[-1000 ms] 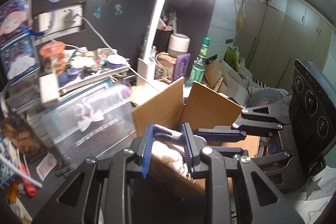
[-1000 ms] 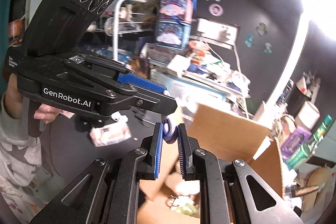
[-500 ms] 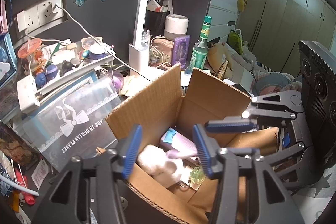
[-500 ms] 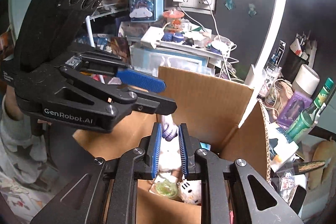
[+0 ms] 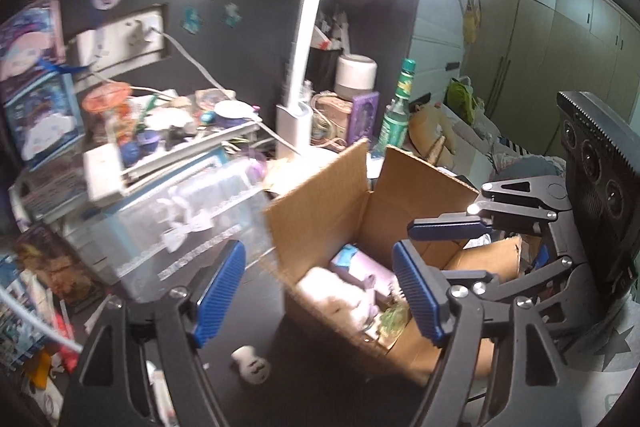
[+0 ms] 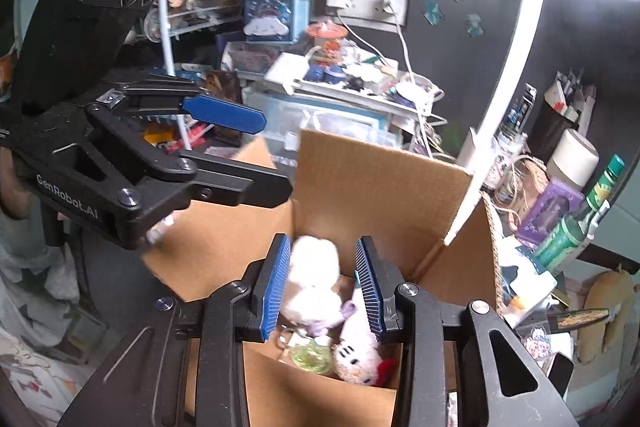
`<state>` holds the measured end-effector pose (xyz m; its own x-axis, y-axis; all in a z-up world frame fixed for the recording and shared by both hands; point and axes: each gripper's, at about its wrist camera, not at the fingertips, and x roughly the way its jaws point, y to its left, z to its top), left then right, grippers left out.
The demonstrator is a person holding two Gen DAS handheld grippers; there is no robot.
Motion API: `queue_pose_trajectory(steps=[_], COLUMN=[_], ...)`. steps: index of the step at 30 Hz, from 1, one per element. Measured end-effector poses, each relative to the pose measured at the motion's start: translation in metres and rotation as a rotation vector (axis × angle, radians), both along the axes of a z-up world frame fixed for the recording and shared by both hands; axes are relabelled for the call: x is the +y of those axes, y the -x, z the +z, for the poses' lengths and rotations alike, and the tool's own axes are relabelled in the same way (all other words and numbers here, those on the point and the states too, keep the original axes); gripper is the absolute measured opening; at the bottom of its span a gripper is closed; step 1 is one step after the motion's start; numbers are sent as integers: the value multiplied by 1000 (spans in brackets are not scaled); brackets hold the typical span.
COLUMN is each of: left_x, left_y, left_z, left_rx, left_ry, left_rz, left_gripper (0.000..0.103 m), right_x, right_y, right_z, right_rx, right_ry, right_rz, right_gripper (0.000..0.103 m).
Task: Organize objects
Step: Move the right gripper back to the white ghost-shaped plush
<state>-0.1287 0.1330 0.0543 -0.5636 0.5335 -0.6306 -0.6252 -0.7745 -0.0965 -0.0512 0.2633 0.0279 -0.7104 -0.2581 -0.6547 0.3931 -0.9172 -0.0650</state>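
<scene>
An open cardboard box (image 5: 320, 195) (image 6: 380, 179) stands on the dark desk. Inside lie a white plush toy (image 5: 336, 287) (image 6: 314, 267), a white cat plush (image 6: 356, 359) and a green trinket (image 6: 312, 355). My left gripper (image 5: 320, 291) (image 6: 264, 155) hangs over the box's near left corner; its jaws are opening wide and nothing is between them. My right gripper (image 6: 323, 287) (image 5: 460, 247) is over the box's inside, jaws opening. The blurred white plush shows between its pads, and they do not press on it. A small white figure (image 5: 250, 365) lies on the desk in front of the box.
A clear plastic bin (image 5: 180, 227) with a cluttered tray on top stands left of the box. Behind are a white desk lamp (image 5: 304, 47), a green bottle (image 5: 396, 123), a purple box (image 5: 364, 119) and cables. A person's sleeve (image 6: 24, 239) is at the left edge.
Both grippers were shut on parts of a plush toy above the box. Their jaws have since spread apart, and the white plush has dropped into the box.
</scene>
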Motion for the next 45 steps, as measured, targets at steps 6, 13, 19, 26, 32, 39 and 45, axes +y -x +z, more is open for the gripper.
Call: queue_pose_trajectory(steps=[6, 13, 19, 26, 32, 39, 45], left_x=[-60, -125, -164, -174, -168, -166, -167], left_y=[-20, -39, -52, -58, -64, -63, -62], left_z=[4, -27, -64, -101, -109, -106, -106], left_rx=[44, 18, -45, -116, -126, -119, -123], left_ry=[-5, 9, -11, -40, -35, -37, -36], left_rz=[109, 245, 315, 330, 295, 289, 292], left_gripper=[78, 78, 83, 83, 83, 83, 83], right_x=[-49, -129, -168, -166, -159, -151, -149], right_y=[-11, -15, -3, 23, 45, 68, 70], right_z=[12, -8, -54, -114, -142, -157, -162], right_rx=[27, -27, -147, -185, -116, -169, -182], right_ry=[20, 42, 48, 8, -83, -89, -73], right_rz=[111, 274, 296, 79, -75, -121, -113], right_gripper=[30, 30, 30, 32, 35, 41, 24])
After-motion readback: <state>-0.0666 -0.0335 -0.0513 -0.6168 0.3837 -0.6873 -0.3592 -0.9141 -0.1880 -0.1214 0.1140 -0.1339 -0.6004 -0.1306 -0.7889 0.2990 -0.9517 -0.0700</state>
